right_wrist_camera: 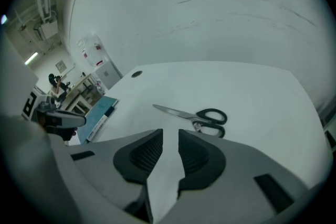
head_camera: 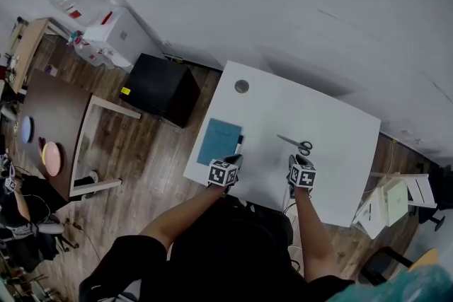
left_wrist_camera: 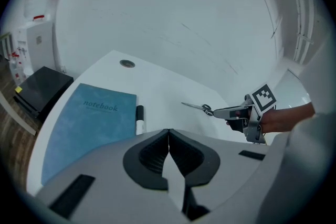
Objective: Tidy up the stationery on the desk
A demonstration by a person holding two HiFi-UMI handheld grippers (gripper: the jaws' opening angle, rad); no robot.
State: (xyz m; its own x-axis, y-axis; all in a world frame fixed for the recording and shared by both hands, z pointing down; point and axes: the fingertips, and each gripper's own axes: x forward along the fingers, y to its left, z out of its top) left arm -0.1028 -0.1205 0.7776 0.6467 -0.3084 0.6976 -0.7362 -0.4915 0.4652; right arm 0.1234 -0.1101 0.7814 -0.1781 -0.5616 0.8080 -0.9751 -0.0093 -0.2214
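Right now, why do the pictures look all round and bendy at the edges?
Head view: the wide lens bends the desk at its edges. Left gripper view: dark round border, notebook looks stretched. Right gripper view: same round border; scissors sharp, light soft, only faint shadows.

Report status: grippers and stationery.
Left gripper shut, empty; right gripper open, empty. Scissors flat on desk ahead of right gripper, untouched. Notebook and marker side by side at left. Nothing in the way.

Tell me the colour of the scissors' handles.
Black. The handles show best in the right gripper view.
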